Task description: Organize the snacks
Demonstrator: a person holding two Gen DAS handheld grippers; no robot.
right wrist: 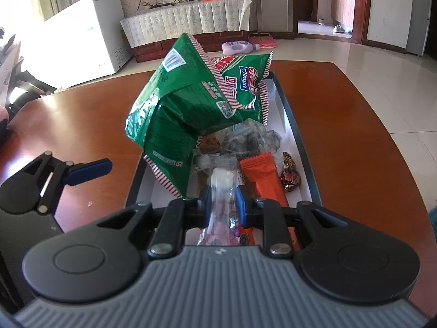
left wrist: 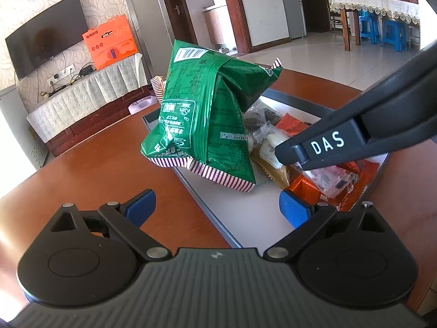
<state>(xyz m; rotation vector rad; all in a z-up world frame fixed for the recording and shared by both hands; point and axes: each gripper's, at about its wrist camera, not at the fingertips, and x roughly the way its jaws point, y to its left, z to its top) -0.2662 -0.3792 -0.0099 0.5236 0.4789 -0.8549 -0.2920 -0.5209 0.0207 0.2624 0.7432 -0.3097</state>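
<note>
The left hand-held gripper [left wrist: 217, 207] pointed downward with its blue pads [left wrist: 142, 205] spread wide apart and nothing between them. To its right, the right hand-held gripper [right wrist: 222, 205] also tilted downward, its pads [right wrist: 240, 203] drawn close and pinching a clear snack packet [right wrist: 221, 188].

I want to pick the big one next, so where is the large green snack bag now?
The large green snack bag stands tilted at the left side of the shallow tray in the right wrist view, leaning over the small wrapped snacks.
</note>
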